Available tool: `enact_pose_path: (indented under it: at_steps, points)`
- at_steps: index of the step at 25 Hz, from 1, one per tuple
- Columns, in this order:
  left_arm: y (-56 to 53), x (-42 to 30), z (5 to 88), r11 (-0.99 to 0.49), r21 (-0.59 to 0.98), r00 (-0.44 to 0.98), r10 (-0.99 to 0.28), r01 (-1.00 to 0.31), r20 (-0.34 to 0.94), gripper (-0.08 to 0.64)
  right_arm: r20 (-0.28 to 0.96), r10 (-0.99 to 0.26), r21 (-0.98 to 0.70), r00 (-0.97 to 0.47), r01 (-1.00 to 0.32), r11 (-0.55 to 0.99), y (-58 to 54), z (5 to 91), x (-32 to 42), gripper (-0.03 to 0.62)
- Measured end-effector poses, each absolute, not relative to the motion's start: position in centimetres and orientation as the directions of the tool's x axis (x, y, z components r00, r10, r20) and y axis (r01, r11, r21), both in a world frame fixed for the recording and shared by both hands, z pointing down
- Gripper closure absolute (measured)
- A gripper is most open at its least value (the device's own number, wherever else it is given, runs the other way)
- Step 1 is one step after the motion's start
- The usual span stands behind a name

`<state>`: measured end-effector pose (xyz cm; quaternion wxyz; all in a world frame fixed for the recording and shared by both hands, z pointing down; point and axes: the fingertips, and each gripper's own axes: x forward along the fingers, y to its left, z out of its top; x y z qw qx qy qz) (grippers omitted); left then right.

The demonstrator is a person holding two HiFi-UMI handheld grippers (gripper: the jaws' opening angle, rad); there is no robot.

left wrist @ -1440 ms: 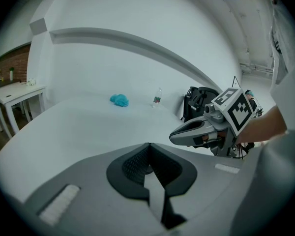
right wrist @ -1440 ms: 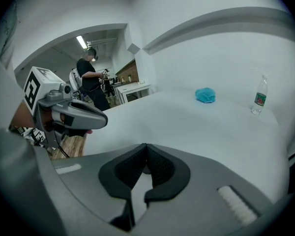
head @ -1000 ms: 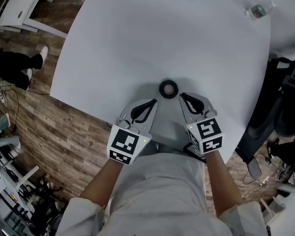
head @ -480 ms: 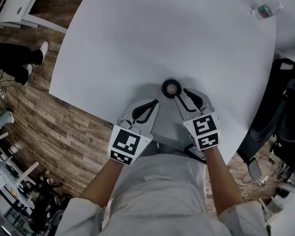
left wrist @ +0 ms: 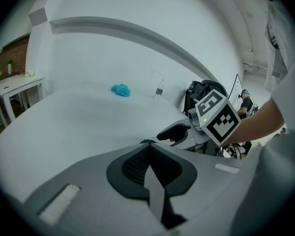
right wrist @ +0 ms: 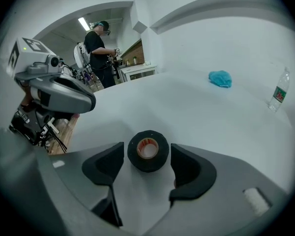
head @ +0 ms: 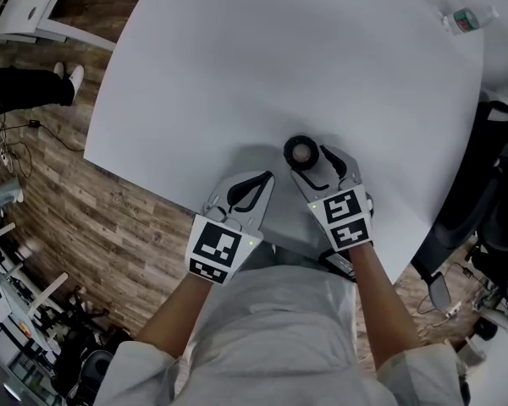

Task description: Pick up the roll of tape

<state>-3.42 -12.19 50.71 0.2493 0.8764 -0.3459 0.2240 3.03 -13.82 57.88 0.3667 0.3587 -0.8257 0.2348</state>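
Right gripper view shows the small roll of black tape with an orange-brown core [right wrist: 148, 162] lying flat on the white round surface [right wrist: 201, 117], directly between the two black-padded fingers [right wrist: 191, 171] of the right gripper [right wrist: 146, 154]. Those fingers have just been opening and now stand wide, one on each side of the roll. A thin gap shows on both sides, so the pads are not pressing on it. The gripper is tilted down toward the surface, with the roll sitting well inside the opening rather than at the tips.

In the head view the roll sits near the closer edge of the surface, just ahead of the person. The left gripper [head: 256, 183] hovers beside the right one, a little apart from the roll. Its own view shows its dark fingers [left wrist: 132, 166] drawn together with nothing between them.

As for progress, the approach and lining-up look finished, but the grasp has not been made and the roll is not yet lifted. What appears to be left is closing the right fingers on the roll's outer wall and raising it clear. The roll's round side could slip sideways if the pads meet it off centre.
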Motion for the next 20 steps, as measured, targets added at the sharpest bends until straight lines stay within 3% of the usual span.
enact_pose_path:
  at_steps: [13,20]
  points:
    - [-12.1,-4.5,51.6,-0.62,0.292,0.649,-0.489,-0.728,0.583,0.54,0.828,-0.373,-0.073,-0.419,-0.74,0.668,-14.1,60.8,2.4,0.215]
    - [-12.0,-5.1,52.0,-0.609,0.3,0.645,-0.488,-0.735,0.588,0.541,0.831,-0.385,-0.059,-0.401,-0.752,0.656,-14.6,61.2,2.2,0.206]
